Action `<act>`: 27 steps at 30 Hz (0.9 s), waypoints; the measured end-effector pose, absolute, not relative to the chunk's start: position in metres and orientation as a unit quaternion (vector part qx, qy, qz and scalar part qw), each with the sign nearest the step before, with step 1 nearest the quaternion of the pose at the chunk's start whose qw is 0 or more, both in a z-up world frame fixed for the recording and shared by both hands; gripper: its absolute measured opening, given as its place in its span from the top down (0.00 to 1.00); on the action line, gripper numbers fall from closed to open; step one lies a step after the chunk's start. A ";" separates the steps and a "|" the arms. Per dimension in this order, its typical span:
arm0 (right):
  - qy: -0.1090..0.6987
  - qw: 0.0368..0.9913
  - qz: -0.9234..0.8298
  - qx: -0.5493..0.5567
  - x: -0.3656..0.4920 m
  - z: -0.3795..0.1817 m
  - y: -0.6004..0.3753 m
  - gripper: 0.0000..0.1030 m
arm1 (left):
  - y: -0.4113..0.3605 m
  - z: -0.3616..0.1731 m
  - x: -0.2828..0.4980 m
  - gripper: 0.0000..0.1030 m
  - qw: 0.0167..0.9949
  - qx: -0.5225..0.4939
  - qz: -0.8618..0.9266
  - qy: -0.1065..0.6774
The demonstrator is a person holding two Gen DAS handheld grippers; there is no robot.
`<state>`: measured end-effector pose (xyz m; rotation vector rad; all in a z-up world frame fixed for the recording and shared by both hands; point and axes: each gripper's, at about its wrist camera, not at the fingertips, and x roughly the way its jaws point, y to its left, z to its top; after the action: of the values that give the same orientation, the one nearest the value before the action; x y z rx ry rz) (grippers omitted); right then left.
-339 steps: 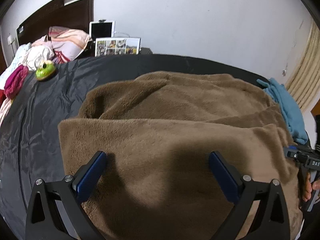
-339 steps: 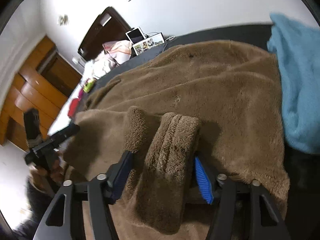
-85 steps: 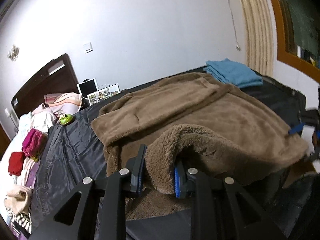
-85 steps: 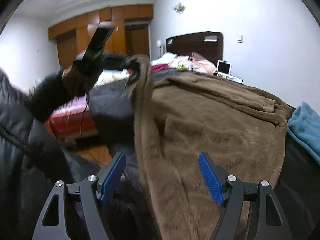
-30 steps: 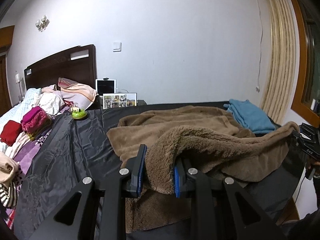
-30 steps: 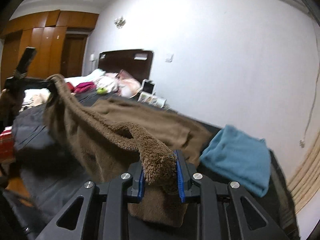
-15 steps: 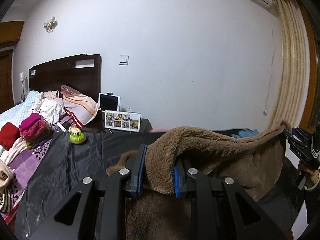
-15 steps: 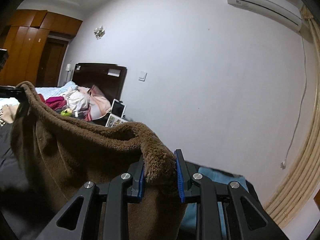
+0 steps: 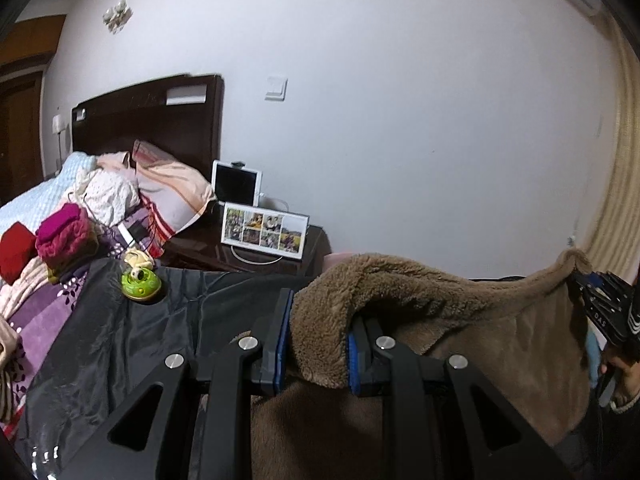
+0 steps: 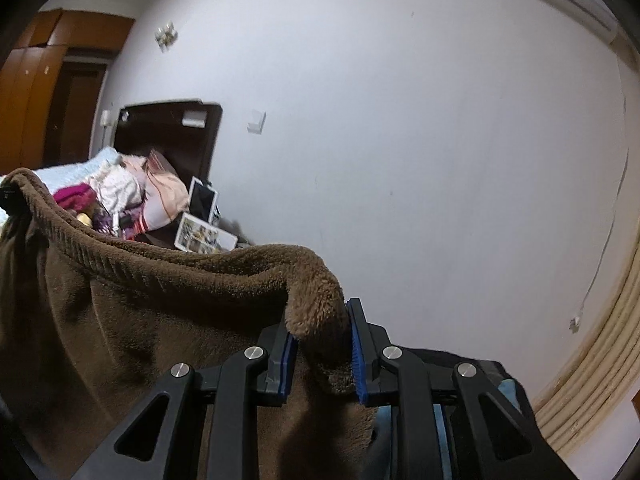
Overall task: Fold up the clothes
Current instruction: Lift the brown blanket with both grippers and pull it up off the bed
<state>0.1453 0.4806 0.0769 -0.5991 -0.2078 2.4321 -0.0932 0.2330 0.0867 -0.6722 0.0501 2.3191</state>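
Observation:
A brown fleece garment hangs in the air, stretched between both grippers above the dark bedspread. My left gripper is shut on one bunched corner of it. The other gripper, held by a hand, shows at the far right of the left wrist view with the opposite corner. In the right wrist view my right gripper is shut on the brown fleece garment, whose top edge runs left to the far corner. The cloth hides most of the bed below.
A green toy lies on the bedspread. Piled clothes and pillows sit by the dark headboard. A tablet and photo frame stand on the nightstand. A blue towel peeks behind the right gripper; curtains hang at right.
Both grippers have kept rising with the garment, which now hangs as a taut sheet off the bed. The views tilt further up toward the wall.

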 end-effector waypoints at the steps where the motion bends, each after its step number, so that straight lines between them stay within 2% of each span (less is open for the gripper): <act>1: -0.075 0.310 0.918 -0.235 0.136 0.071 0.488 0.78 | 0.240 0.082 -0.101 0.75 0.351 -0.266 0.898 0.020; 16: -0.036 0.306 0.875 -0.373 0.038 -0.031 0.568 0.78 | 0.307 -0.016 -0.179 0.75 0.296 -0.358 0.884 0.058; 19: -0.032 0.300 0.867 -0.398 0.026 -0.050 0.572 0.78 | 0.308 -0.031 -0.187 0.71 0.289 -0.379 0.877 0.055; 21: -0.025 0.295 0.862 -0.411 0.020 -0.058 0.575 0.78 | 0.309 -0.039 -0.191 0.66 0.278 -0.394 0.874 0.059; 24: -0.009 0.292 0.854 -0.430 0.015 -0.068 0.581 0.78 | 0.314 -0.051 -0.198 0.51 0.255 -0.416 0.870 0.073; 26: -0.001 0.292 0.849 -0.441 0.014 -0.073 0.584 0.77 | 0.316 -0.060 -0.204 0.30 0.236 -0.440 0.863 0.080; 27: 0.003 0.290 0.847 -0.446 0.012 -0.075 0.585 0.77 | 0.314 -0.061 -0.206 0.27 0.233 -0.444 0.862 0.077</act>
<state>0.0122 0.5848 -0.0746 -1.1894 0.0078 2.2597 -0.2057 0.3143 -0.0605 -1.2198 0.2119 2.3667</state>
